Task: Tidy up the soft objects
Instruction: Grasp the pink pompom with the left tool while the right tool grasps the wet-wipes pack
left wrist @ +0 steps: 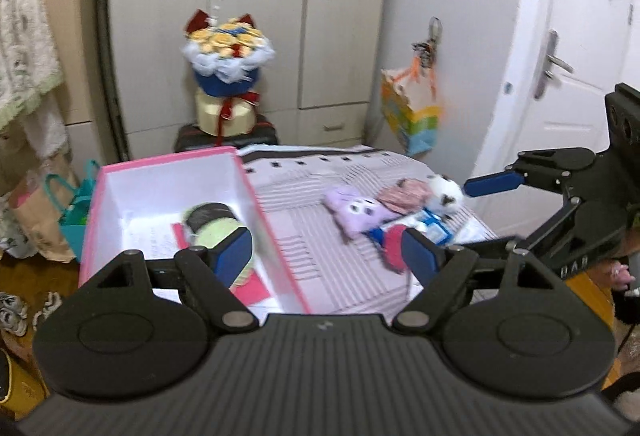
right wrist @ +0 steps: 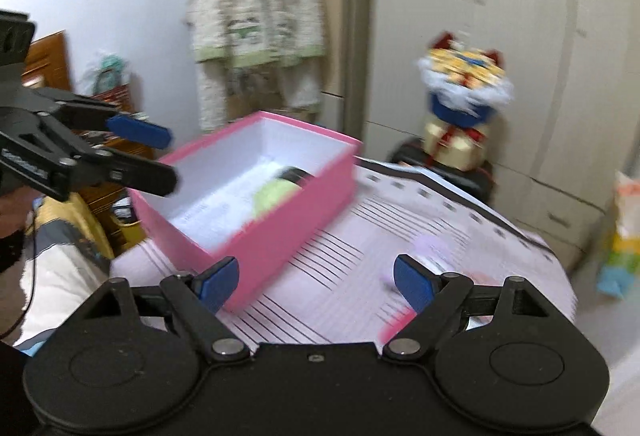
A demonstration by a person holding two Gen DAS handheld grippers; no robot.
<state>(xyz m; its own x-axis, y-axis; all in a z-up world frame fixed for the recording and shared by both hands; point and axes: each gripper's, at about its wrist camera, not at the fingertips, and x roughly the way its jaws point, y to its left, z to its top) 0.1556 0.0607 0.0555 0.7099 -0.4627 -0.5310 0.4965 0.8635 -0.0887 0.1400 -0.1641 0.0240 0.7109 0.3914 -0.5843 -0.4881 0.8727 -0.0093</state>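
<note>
A pink box (left wrist: 280, 256) with a white inside stands on the striped bed; a green and black soft toy (left wrist: 210, 226) lies in it. The box (right wrist: 280, 236) and toy (right wrist: 276, 196) also show in the right wrist view. To its right lie a purple plush (left wrist: 358, 210), a white and black plush (left wrist: 444, 192), a pink patterned soft piece (left wrist: 404, 192) and a red one (left wrist: 394, 246). My left gripper (left wrist: 326, 256) is open and empty over the box's right wall. My right gripper (right wrist: 316, 282) is open and empty above the bed; it shows at the right of the left view (left wrist: 456, 220), by the pile.
A flower bouquet (left wrist: 228, 56) stands on a cream box on a dark case beyond the bed. White wardrobes are behind. A colourful paper bag (left wrist: 412, 116) hangs on the right near a door. Paper bags (left wrist: 52, 220) sit on the floor at the left.
</note>
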